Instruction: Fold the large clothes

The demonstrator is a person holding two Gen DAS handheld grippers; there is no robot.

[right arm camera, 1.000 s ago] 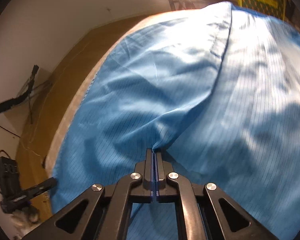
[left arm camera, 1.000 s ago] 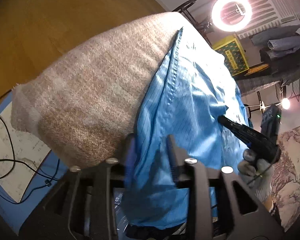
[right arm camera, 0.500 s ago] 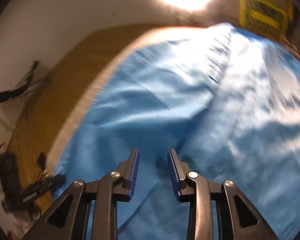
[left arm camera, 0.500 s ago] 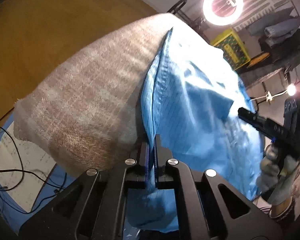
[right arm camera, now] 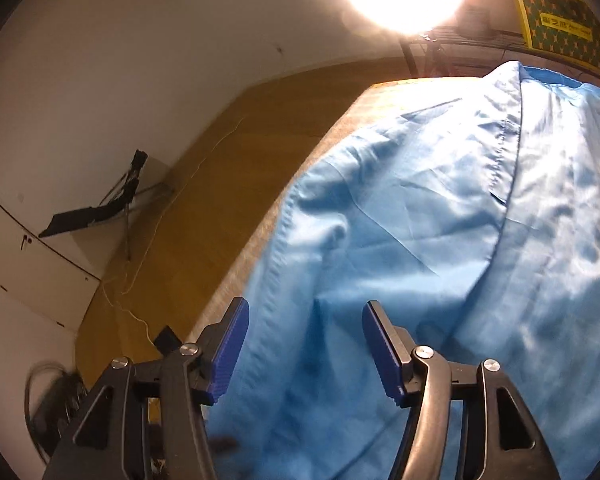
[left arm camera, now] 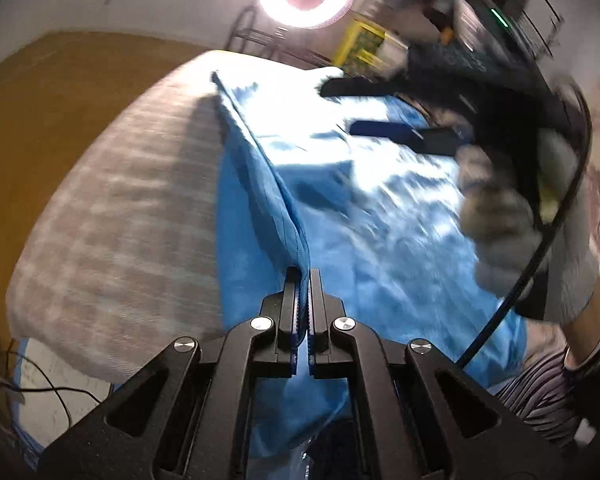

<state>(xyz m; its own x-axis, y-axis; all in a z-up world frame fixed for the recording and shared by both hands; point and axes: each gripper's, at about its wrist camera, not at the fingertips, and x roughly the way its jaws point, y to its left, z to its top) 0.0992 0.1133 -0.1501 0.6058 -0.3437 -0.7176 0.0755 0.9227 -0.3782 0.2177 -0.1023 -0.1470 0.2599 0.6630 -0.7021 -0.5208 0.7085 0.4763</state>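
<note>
Left wrist view: we see the blue garment [left arm camera: 379,216] spread over a desk [left arm camera: 112,208] covered in a grey-beige woven cloth, and our left gripper [left arm camera: 300,280] has its fingers closed almost completely on a raised seamed edge of the fabric, which rises as a ridge from between the tips and runs away toward the far corner. We judge the cloth to be thin, light and limp, with a slight sheen that suggests it could slide out of a shallow pinch, so a hemmed or seamed edge like this one is the sensible place to hold. The right gripper [left arm camera: 379,108] hangs blurred above the far side of the garment, held in a gloved hand [left arm camera: 511,232]. Right wrist view: our right gripper [right arm camera: 303,348] has its fingers [right arm camera: 228,352] wide apart and holds nothing; the blue garment [right arm camera: 439,240] lies below and ahead of them, its stitched left border [right arm camera: 276,248] running just beside the left fingertip, with a long seam [right arm camera: 511,184] farther right. Whether the tips touch the cloth we cannot tell.
</note>
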